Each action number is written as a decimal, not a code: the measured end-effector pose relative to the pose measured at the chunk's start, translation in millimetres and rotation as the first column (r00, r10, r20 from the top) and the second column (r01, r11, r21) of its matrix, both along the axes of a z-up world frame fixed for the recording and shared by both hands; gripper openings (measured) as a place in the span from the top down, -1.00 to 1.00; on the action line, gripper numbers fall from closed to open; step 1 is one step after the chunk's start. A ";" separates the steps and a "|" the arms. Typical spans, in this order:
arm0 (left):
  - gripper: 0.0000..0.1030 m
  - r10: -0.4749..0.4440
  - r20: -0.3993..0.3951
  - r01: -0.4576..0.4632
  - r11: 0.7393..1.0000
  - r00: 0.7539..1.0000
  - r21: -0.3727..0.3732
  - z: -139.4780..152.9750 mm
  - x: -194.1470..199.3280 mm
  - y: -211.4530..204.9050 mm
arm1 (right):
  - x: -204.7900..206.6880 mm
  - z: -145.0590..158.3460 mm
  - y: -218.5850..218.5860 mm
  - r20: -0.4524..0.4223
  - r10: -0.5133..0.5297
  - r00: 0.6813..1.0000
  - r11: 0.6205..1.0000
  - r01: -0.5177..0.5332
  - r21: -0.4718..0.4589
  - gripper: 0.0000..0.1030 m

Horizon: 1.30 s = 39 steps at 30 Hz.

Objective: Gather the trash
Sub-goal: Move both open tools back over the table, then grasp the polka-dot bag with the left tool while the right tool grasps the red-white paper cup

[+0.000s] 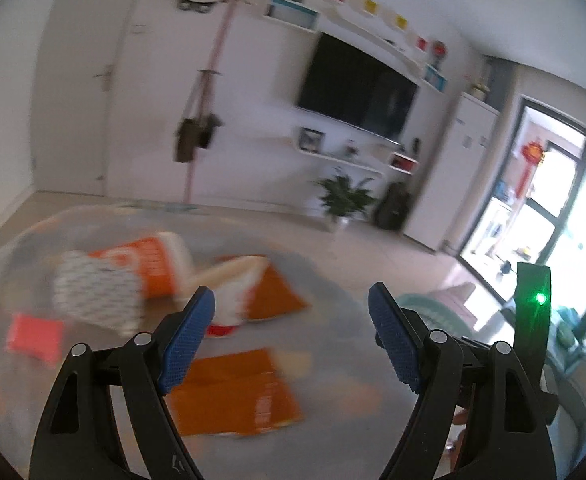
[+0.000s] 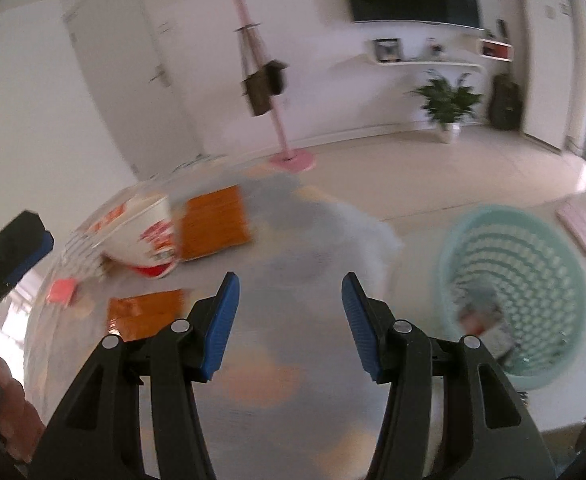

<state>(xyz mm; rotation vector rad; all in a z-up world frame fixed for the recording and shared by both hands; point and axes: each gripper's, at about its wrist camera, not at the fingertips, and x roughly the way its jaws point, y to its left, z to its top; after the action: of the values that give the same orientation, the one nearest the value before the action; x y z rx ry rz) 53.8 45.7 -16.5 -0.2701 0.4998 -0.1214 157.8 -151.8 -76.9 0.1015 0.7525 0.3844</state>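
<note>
Left wrist view
Left claw (image 1: pixel 291 308): one, spread wide, nothing between its two blue pads (image 1: pixel 189 340).
Orange packets: three; the nearest orange packet (image 1: pixel 233 392) lies flat just under and ahead of the left pad, a second orange packet (image 1: pixel 273 292) sits further ahead, a third orange packet (image 1: pixel 141 268) lies ahead to the left.
Patterned wrapper (image 1: pixel 97 292): one, white with dark marks, ahead-left, overlapping the third packet.
Red scrap (image 1: pixel 33 338): one, far left of the claw, apart from the rest.
Surface (image 1: pixel 333 360): round, pale and glossy; its far edge curves ahead beyond the trash; the stretch ahead-right of the claw is bare.
Basket (image 1: pixel 421 304): one, only a teal rim visible past the right pad.

Right wrist view
Right claw (image 2: pixel 291 320): one, partly spread, nothing between the pads.
Left claw (image 2: pixel 9 256): seen at the far left edge, above the surface.
Paper bowl (image 2: pixel 149 240): one, white with red print, tipped on its side, ahead-left.
Orange packets: two counted here; one orange packet (image 2: pixel 217 228) touching the bowl's right, one orange packet (image 2: pixel 145 312) just left of the left pad.
Red scrap (image 2: pixel 63 290): one, further left.
Basket (image 2: pixel 513 288): one, teal lattice, to the right and off the surface's edge, with some trash already inside.
Surface (image 2: pixel 293 240): open straight ahead of the claw; blur hides its fine detail.
</note>
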 end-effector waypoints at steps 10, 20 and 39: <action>-0.52 0.229 -0.055 -0.230 0.973 0.972 -0.013 -8.7 -9.1 110.5 | -11.6 -17.3 91.2 0.022 0.172 0.985 0.985 -0.172 -0.002 -0.07; -0.52 0.221 -0.192 -0.238 0.969 0.956 -0.071 -46.3 45.0 159.5 | -15.4 -17.3 117.3 0.040 0.229 0.973 0.973 -0.227 -0.049 -0.30; 0.65 0.061 -0.114 -0.082 0.978 0.992 -0.192 -64.0 33.3 138.1 | 69.4 25.8 148.5 0.094 0.095 0.991 0.992 -0.086 -0.093 -0.20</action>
<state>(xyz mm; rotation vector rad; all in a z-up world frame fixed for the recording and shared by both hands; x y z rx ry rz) 87.1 183.8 -80.5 -0.4894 0.5853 -0.0858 227.2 -3.3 -51.2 -0.0351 0.6769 0.4387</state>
